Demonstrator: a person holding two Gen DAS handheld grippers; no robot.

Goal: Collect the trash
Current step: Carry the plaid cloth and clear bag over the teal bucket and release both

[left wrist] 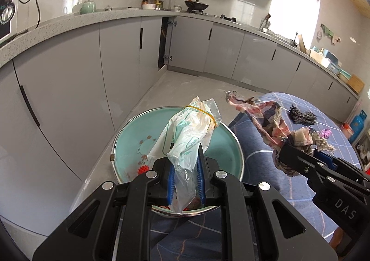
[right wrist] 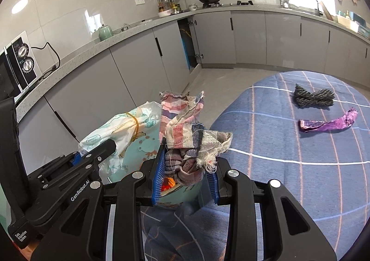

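Observation:
My left gripper (left wrist: 186, 168) is shut on a clear plastic bag (left wrist: 192, 129) bound with a yellow rubber band, held over a teal basin (left wrist: 208, 145). My right gripper (right wrist: 186, 168) is shut on a frayed striped rag (right wrist: 185, 127), held beside the bag above the same basin (right wrist: 143, 152). The rag (left wrist: 272, 122) and right gripper (left wrist: 291, 152) show at the right of the left wrist view. The bag (right wrist: 120, 131) and left gripper (right wrist: 92, 157) show at the left of the right wrist view. A dark knitted scrap (right wrist: 313, 98) and a purple wrapper (right wrist: 328, 122) lie on the blue checked tablecloth (right wrist: 277, 145).
The basin holds something red-orange (left wrist: 142, 169) and sits at the table's left edge. Grey kitchen cabinets (left wrist: 69, 90) run along the left and back, with one door open (left wrist: 165, 41). A microwave (right wrist: 16, 69) stands on the counter. A blue gas cylinder (left wrist: 357, 125) stands at the far right.

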